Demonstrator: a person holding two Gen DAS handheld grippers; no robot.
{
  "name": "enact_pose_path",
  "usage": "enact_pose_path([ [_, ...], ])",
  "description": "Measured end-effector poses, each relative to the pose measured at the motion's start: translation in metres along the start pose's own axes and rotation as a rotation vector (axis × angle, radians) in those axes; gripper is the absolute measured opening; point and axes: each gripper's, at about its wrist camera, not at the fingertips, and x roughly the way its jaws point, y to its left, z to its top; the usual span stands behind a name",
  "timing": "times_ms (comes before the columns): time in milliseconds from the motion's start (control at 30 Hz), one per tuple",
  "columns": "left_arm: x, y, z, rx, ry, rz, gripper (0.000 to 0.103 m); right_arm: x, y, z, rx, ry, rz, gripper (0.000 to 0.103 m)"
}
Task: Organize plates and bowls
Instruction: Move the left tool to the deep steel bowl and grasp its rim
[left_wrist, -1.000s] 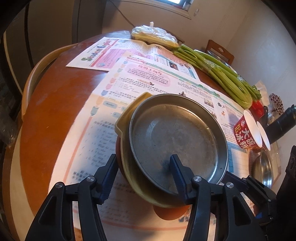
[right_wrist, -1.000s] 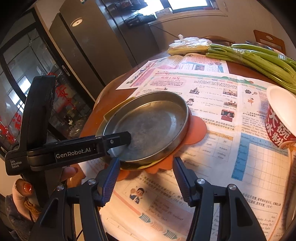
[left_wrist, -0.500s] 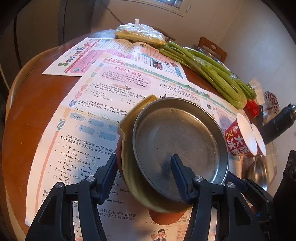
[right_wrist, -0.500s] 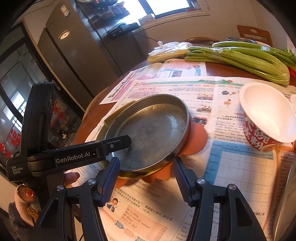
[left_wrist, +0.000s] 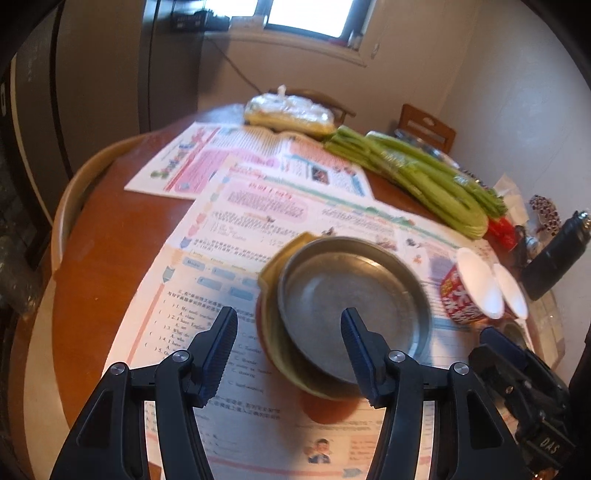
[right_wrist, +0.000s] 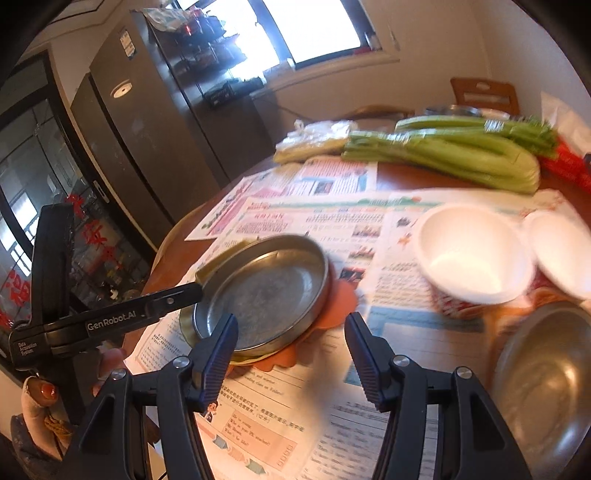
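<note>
Left wrist view shows the round metal plate (left_wrist: 354, 299) lying flat and empty, mouth up, nested in a yellow dish (left_wrist: 280, 354) on an orange mat (left_wrist: 325, 406) over newspaper (left_wrist: 207, 332) mid-table (left_wrist: 103, 236). Both left tongs (left_wrist: 288, 332) and right tongs (right_wrist: 290, 338) gape empty above it. Right of the stack stand two empty red-and-white bowls (right_wrist: 469, 254) and a steel bowl (right_wrist: 546, 373) near the edge.

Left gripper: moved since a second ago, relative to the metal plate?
Yes. The left gripper has backed off the metal plate; its finger no longer overlaps the plate's rim in the right wrist view.
</note>
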Motion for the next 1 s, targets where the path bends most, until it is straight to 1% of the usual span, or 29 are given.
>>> enact_pose_path([
  [67, -0.01, -0.009, 0.0, 0.011, -0.021, -0.009, 0.06, -0.013, -0.003, 0.001, -0.011, -0.026, -0.02, 0.06],
  [200, -0.025, -0.041, -0.001, 0.055, -0.045, -0.058, 0.061, -0.05, -0.021, 0.001, -0.006, -0.079, -0.075, 0.061],
  [267, -0.028, -0.058, -0.001, 0.084, -0.042, -0.082, 0.061, -0.066, -0.032, 0.001, 0.01, -0.104, -0.098, 0.062],
  [333, -0.029, -0.078, -0.003, 0.115, -0.024, -0.123, 0.061, -0.084, -0.046, 0.0, 0.026, -0.132, -0.133, 0.064],
  [400, -0.029, -0.097, -0.005, 0.148, -0.01, -0.147, 0.061, -0.1, -0.059, -0.001, 0.044, -0.157, -0.163, 0.065],
  [600, -0.031, -0.148, -0.006, 0.239, -0.007, -0.177, 0.062, -0.139, -0.095, -0.001, 0.09, -0.245, -0.239, 0.068],
  [667, -0.032, -0.163, -0.006, 0.255, -0.011, -0.19, 0.062, -0.147, -0.101, -0.002, 0.088, -0.262, -0.246, 0.068],
  [800, -0.033, -0.19, -0.012, 0.301, -0.003, -0.195, 0.062, -0.155, -0.11, -0.007, 0.093, -0.266, -0.261, 0.069],
  [1000, -0.03, -0.213, -0.019, 0.342, 0.031, -0.193, 0.062, -0.163, -0.121, -0.01, 0.11, -0.286, -0.243, 0.069],
])
